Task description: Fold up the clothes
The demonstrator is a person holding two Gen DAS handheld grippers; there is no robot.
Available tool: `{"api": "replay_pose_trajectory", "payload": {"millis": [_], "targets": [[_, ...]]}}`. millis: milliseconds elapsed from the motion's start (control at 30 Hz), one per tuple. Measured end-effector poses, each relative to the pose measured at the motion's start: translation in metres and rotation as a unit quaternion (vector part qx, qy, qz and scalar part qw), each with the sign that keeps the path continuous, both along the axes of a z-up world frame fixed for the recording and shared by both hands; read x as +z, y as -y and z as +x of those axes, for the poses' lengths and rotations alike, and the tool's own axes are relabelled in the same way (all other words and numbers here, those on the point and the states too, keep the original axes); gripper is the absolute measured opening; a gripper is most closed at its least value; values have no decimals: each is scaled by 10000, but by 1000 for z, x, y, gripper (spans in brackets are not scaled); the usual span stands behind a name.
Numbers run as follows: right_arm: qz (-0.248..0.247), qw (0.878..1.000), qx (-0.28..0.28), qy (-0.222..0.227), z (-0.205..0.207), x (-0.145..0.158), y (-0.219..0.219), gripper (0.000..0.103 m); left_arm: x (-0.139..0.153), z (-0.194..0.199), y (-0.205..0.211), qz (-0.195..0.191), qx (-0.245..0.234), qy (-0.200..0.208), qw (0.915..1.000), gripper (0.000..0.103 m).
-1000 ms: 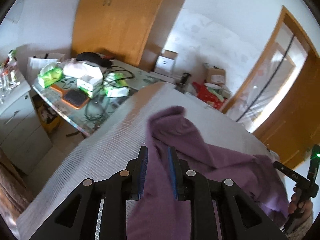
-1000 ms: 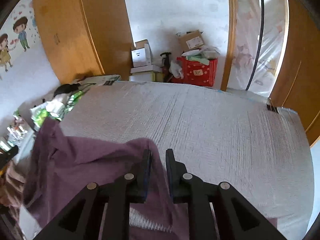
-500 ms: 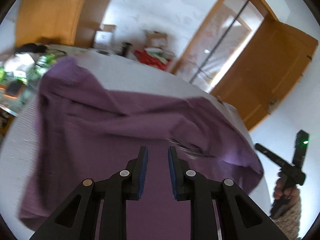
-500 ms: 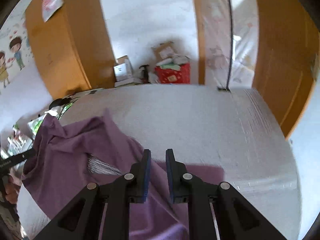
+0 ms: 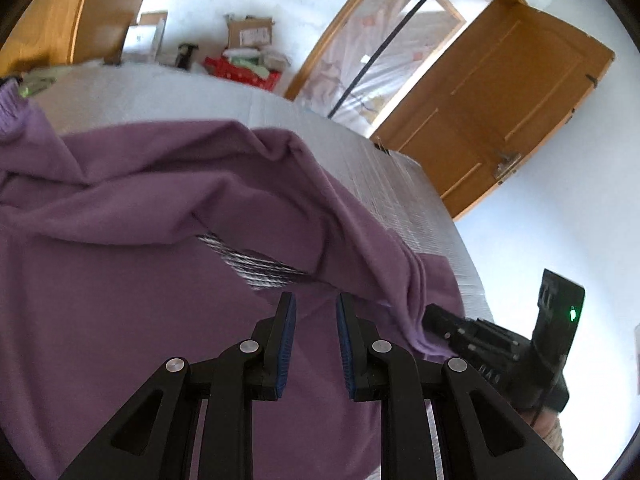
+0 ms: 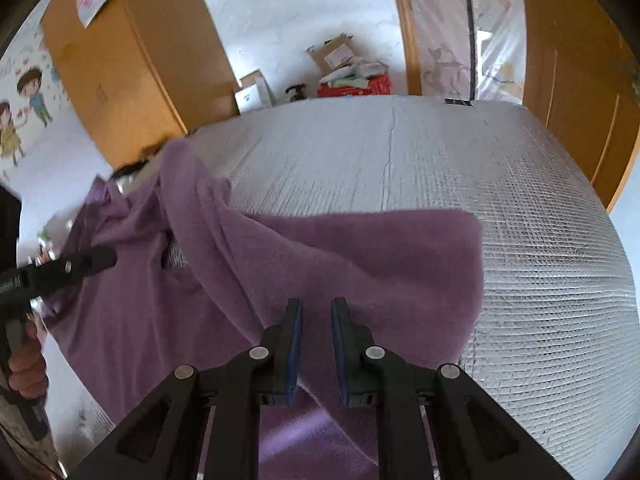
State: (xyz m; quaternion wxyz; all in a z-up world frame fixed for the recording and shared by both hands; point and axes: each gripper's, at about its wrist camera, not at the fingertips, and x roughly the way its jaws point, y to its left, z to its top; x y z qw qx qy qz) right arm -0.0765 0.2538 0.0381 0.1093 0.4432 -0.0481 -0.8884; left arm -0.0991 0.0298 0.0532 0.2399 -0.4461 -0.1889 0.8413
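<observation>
A purple garment [image 5: 132,280] lies rumpled on a silvery quilted table [image 5: 380,168]. It also shows in the right wrist view [image 6: 360,256], spread wider across the table [image 6: 520,200]. My left gripper [image 5: 316,308] hangs just above the cloth with its jaws a little apart and nothing visibly between them. My right gripper [image 6: 316,312] is the same, low over the cloth's near part. Each gripper shows in the other's view: the right one at the cloth's right edge [image 5: 460,328], the left one at its left edge [image 6: 80,264].
An orange wooden door [image 5: 500,100] stands at the right. A wooden wardrobe [image 6: 120,80] stands at the back left. Cardboard boxes and a red bag [image 6: 352,80] sit on the floor beyond the table's far edge.
The garment went from hanging bunched in both shut grippers to lying spread on the table. Both grippers let go of it and swung toward the door side.
</observation>
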Motion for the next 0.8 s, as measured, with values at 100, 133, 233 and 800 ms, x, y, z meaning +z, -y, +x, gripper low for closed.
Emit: {"api": "replay_pose_trajectory", "payload": {"millis": [100,133,233,800], "targets": [[59,9998,89,-164,1,8,6,15,-4,-10,-12,127,-50,108,9998,22],[21,9996,124,-243,2,11,7,16,-4,-14,-15,160,-31,180,9997,22],[12,9989,204,-415,-1,20,13,28,-3,-21,-24,343,-90,235,9991,22],[-456,9973,367,-432,-21,13,22,6,-18,-45,-52,766,56,783,9940,18]]}}
